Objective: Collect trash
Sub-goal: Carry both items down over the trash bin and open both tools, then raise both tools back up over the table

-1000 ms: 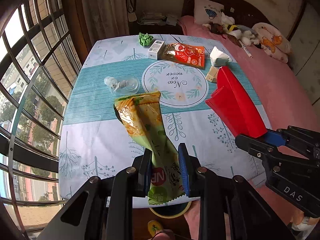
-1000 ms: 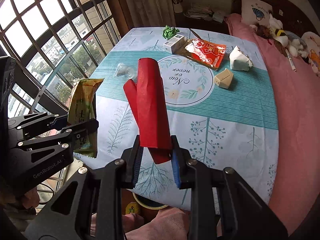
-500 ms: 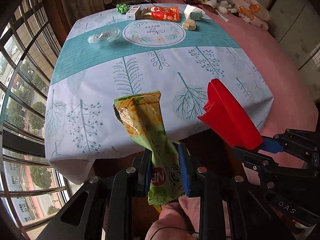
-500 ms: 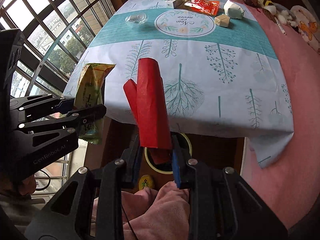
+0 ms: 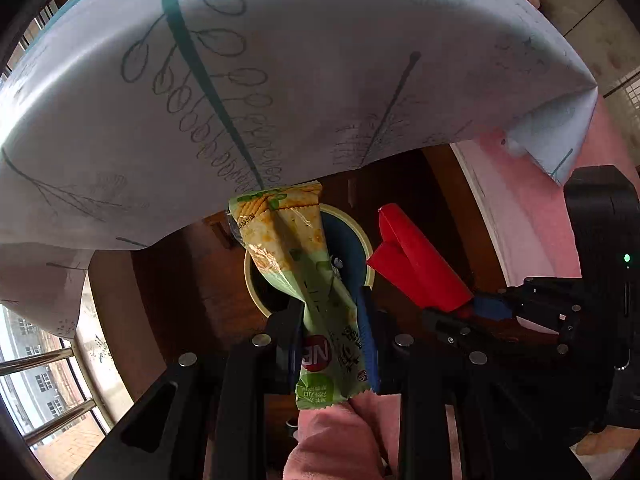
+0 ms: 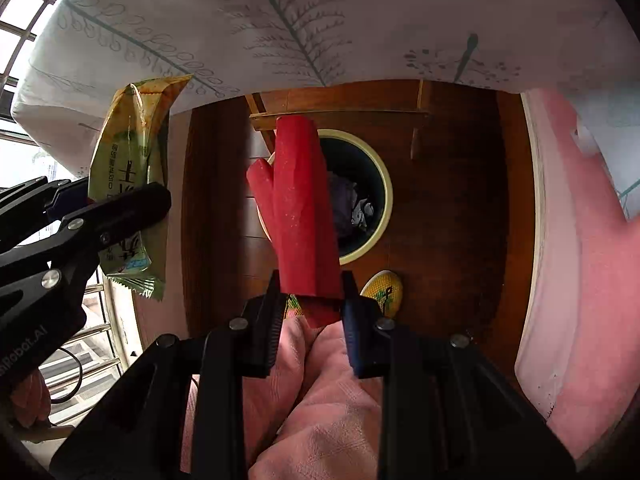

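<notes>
Pinching the green snack wrapper (image 5: 316,304) by its lower end, the left gripper (image 5: 330,344) dangles it above the waste bin (image 6: 382,184) under the table's cloth (image 5: 280,60). The right gripper (image 6: 310,308) clamps the red folded paper (image 6: 300,208) over the same bin, apparently poised for dropping both in.

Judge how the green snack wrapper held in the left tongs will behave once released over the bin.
The green snack wrapper looks thin and crinkly, so probably light and may flutter. It stands unsupported above the left tongs, suggesting some stiffness. The bin sits below.

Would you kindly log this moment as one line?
left gripper: shut on wrapper | right gripper: shut on red paper | both above bin
</notes>
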Demonstrator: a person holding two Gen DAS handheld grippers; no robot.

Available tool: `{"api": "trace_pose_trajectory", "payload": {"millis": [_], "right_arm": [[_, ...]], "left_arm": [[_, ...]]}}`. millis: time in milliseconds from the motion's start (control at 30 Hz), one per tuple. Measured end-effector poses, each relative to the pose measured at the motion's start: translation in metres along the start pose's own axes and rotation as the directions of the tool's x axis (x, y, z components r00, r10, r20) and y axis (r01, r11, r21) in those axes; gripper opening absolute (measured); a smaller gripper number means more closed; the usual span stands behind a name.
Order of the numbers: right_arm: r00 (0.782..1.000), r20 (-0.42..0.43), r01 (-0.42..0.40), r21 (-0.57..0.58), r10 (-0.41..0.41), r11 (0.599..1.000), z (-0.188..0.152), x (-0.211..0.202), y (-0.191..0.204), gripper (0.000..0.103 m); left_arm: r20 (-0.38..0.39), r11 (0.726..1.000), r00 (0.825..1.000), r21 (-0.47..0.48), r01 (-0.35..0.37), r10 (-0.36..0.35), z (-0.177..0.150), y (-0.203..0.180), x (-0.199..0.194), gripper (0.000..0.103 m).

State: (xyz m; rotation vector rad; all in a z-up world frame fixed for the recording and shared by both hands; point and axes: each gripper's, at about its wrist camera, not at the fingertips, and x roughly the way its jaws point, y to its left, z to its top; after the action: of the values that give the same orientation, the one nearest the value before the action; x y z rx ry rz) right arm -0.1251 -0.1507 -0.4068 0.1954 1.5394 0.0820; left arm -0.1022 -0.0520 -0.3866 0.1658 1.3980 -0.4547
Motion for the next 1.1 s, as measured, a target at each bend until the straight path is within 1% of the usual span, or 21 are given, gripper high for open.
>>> {"api": "trace_pose_trajectory", "payload": {"millis": [133, 233, 267, 333, 400, 433, 467, 500, 533, 567, 633, 767, 833, 1000, 1100], "right_arm": [[1.000, -0.016, 0.004, 0.037, -0.003, 0.999, 0.006, 0.064, -0.021, 0.024], [1.000, -0.014, -0.002, 0.056, 0.003, 0.998, 0.019, 0.105, -0.031, 0.025], [1.000, -0.013, 0.002, 0.054, -0.001, 0.999, 0.022, 0.117, -0.032, 0.025], [1.000, -0.008, -0.004, 0.053, 0.004, 0.999, 0.027, 0.136, -0.033, 0.029], [1.000, -0.007, -0.021, 0.060, 0.022, 0.998, 0.032, 0.150, -0.036, 0.043], [1.000, -0.004, -0.028, 0.065, 0.028, 0.998, 0.038, 0.154, -0.039, 0.058], [1.000, 0.002, -0.025, 0.073, 0.025, 0.997, 0.040, 0.156, -0.041, 0.065], [1.000, 0.004, -0.025, 0.083, 0.025, 0.996, 0.040, 0.160, -0.043, 0.067], [1.000, 0.004, -0.028, 0.095, 0.027, 0.995, 0.041, 0.161, -0.046, 0.070], [1.000, 0.005, -0.031, 0.108, 0.030, 0.994, 0.040, 0.160, -0.048, 0.074], [0.999, 0.016, -0.047, 0.118, 0.046, 0.992, 0.037, 0.153, -0.052, 0.078], [0.999, 0.024, -0.047, 0.102, 0.045, 0.994, 0.039, 0.134, -0.052, 0.078], [0.999, 0.026, -0.049, 0.106, 0.047, 0.993, 0.039, 0.119, -0.053, 0.078], [0.998, 0.039, -0.061, 0.108, 0.057, 0.992, 0.029, 0.062, -0.043, 0.078], [0.999, 0.029, -0.028, 0.089, 0.025, 0.996, 0.023, 0.022, -0.032, 0.078]], "left_arm": [[-0.011, 0.999, 0.999, -0.007, -0.039, 0.039, -0.004, 0.009, 0.066, 0.024], [-0.004, 0.998, 0.998, -0.030, -0.058, 0.058, -0.006, 0.020, 0.104, 0.024], [-0.005, 0.997, 0.998, -0.035, -0.063, 0.062, -0.006, 0.023, 0.115, 0.026], [0.000, 0.997, 0.998, -0.042, -0.061, 0.061, -0.006, 0.027, 0.129, 0.035], [0.011, 0.998, 0.998, -0.033, -0.059, 0.060, -0.003, 0.030, 0.139, 0.054], [0.010, 0.998, 0.998, -0.026, -0.065, 0.066, -0.003, 0.031, 0.143, 0.057], [0.011, 0.997, 0.997, -0.026, -0.076, 0.077, -0.004, 0.033, 0.145, 0.065], [0.011, 0.996, 0.996, -0.030, -0.088, 0.088, -0.004, 0.035, 0.146, 0.079], [0.012, 0.995, 0.995, -0.036, -0.096, 0.097, -0.006, 0.038, 0.146, 0.086], [0.019, 0.994, 0.994, -0.044, -0.103, 0.104, 0.000, 0.040, 0.144, 0.092], [0.032, 0.992, 0.993, -0.051, -0.112, 0.114, 0.003, 0.040, 0.138, 0.093], [0.033, 0.990, 0.990, -0.041, -0.134, 0.135, 0.003, 0.039, 0.121, 0.093], [0.031, 0.990, 0.990, -0.043, -0.136, 0.137, 0.000, 0.039, 0.106, 0.093], [0.030, 0.991, 0.992, -0.062, -0.122, 0.124, -0.007, 0.034, 0.049, 0.093], [0.050, 0.990, 0.991, -0.069, -0.124, 0.128, -0.005, 0.030, 0.005, 0.093]]}}
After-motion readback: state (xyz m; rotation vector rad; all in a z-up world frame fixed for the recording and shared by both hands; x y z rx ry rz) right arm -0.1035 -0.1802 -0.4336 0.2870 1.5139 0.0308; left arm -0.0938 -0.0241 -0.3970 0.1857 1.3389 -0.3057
